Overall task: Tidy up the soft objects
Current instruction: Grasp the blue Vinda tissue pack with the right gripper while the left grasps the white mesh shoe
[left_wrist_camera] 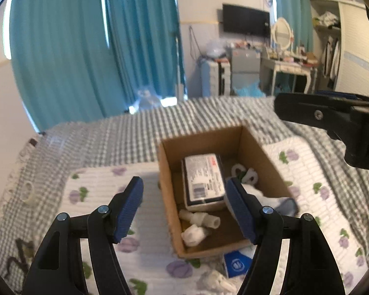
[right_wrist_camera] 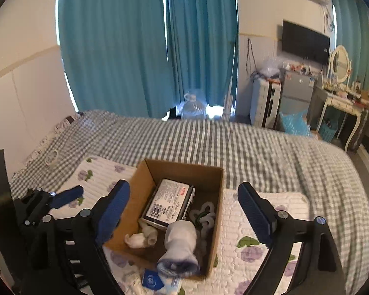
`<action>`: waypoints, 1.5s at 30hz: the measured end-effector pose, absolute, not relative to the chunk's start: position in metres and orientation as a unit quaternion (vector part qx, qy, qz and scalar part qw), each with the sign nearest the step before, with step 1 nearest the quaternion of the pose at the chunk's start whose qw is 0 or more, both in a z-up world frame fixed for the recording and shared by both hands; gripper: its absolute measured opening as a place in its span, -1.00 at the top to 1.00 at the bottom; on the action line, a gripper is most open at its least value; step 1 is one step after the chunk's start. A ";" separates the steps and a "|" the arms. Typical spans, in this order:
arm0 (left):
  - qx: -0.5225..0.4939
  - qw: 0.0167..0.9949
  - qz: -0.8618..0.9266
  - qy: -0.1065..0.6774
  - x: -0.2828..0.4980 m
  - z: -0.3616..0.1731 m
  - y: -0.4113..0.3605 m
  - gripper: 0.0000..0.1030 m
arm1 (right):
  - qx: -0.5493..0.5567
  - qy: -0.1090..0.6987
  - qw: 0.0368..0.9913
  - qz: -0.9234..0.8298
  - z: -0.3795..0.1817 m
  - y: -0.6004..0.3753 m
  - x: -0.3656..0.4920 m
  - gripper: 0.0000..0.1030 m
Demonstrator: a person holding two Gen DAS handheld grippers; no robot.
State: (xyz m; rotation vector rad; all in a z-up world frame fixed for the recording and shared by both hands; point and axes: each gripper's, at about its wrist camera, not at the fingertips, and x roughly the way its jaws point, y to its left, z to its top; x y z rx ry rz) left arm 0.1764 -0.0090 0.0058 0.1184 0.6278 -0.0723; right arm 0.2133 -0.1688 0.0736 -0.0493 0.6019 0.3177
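An open cardboard box (left_wrist_camera: 254,152) (right_wrist_camera: 145,174) sits on a floral quilted mat (left_wrist_camera: 96,186) (right_wrist_camera: 236,226) on the bed. Inside lie a tissue pack (left_wrist_camera: 204,179) (right_wrist_camera: 168,204), white rolled socks (left_wrist_camera: 196,228) (right_wrist_camera: 141,238), a white-and-green item (left_wrist_camera: 244,172) (right_wrist_camera: 205,215) and a white sock with a blue cuff (right_wrist_camera: 180,250) (left_wrist_camera: 270,198) draped over the box's near edge. My left gripper (left_wrist_camera: 184,211) is open and empty above the box. My right gripper (right_wrist_camera: 184,213) is open and empty above it too. A blue-labelled packet (left_wrist_camera: 237,263) (right_wrist_camera: 151,279) lies beside the box.
The bed has a grey checked cover (left_wrist_camera: 135,132) (right_wrist_camera: 258,152). A tape roll (left_wrist_camera: 28,190) (right_wrist_camera: 52,157) lies near the wall side. Teal curtains (left_wrist_camera: 73,49) (right_wrist_camera: 135,44), a TV (right_wrist_camera: 305,41) and a dresser (left_wrist_camera: 287,68) stand behind the bed. Another white bundle (left_wrist_camera: 216,280) lies on the mat.
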 end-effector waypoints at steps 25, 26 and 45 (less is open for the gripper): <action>-0.002 0.958 0.044 0.282 0.054 0.009 0.029 -0.79 | -0.053 0.304 0.940 0.147 0.053 -0.190 0.076 -1.00; -0.011 0.954 0.047 0.295 0.058 -0.003 0.033 -0.79 | -0.055 0.314 0.936 0.147 0.039 -0.187 0.081 -1.00; -0.014 0.896 0.080 0.437 0.132 -0.143 0.060 -0.79 | -0.034 0.487 0.861 0.143 -0.151 -0.130 0.175 -0.91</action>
